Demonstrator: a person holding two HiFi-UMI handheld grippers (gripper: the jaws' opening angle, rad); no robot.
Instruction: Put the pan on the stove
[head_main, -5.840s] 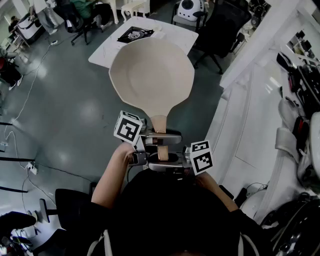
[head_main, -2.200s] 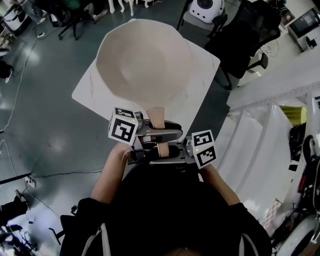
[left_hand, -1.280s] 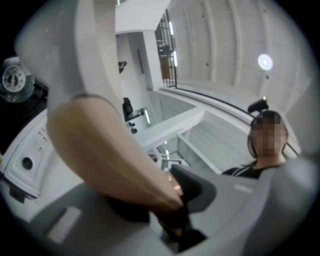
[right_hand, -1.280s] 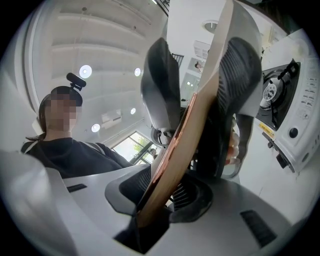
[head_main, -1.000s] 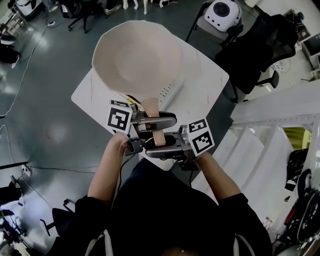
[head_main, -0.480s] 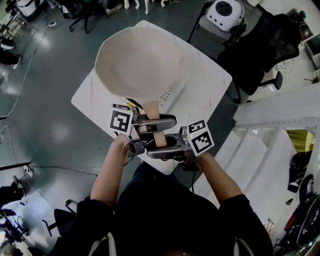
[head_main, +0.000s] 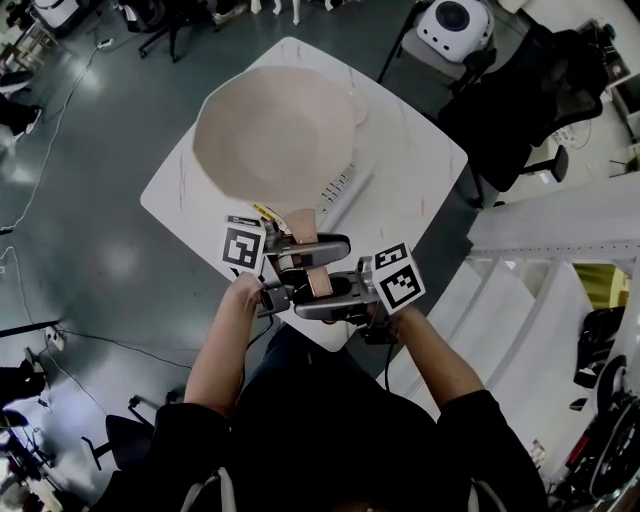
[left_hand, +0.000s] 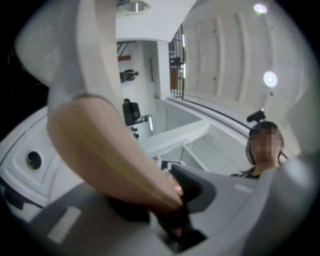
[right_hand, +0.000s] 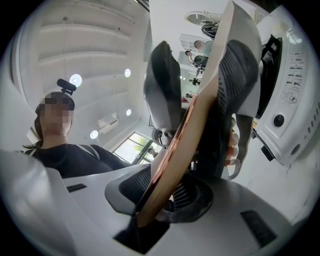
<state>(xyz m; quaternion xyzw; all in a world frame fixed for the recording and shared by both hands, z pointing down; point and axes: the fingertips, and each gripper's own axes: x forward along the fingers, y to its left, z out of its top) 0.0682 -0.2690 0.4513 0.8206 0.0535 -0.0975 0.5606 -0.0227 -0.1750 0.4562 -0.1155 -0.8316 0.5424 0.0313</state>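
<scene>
Pan: the cream pan (head_main: 275, 125) fills the upper centre of the head view, bowl facing up, above the white table (head_main: 420, 190).
Stove: the white stove (head_main: 340, 185) lies on the table directly under the pan. Only its control strip shows, past the pan's lower right rim. Whether the pan's base touches it cannot be told.
Handle: the tan handle (head_main: 305, 222) runs from the pan's near rim down the frame toward the person.
Left gripper: the left gripper (head_main: 303, 243) is clenched on the handle close to the pan, its marker cube at the left. In the left gripper view the handle (left_hand: 110, 150) slants from upper left into the grey fingers at the lower centre.
Right gripper: the right gripper (head_main: 320, 290) grasps the handle's end, just below the left one in the head view, its cube at the right. In the right gripper view the dark fingers (right_hand: 162, 80) press on both sides of the handle's coppery edge (right_hand: 192, 120), with the stove's control panel (right_hand: 290, 95) at the right edge.
Surroundings: grey floor (head_main: 90, 200) lies left of the table, and a black office chair (head_main: 510, 95) stands at the upper right.
</scene>
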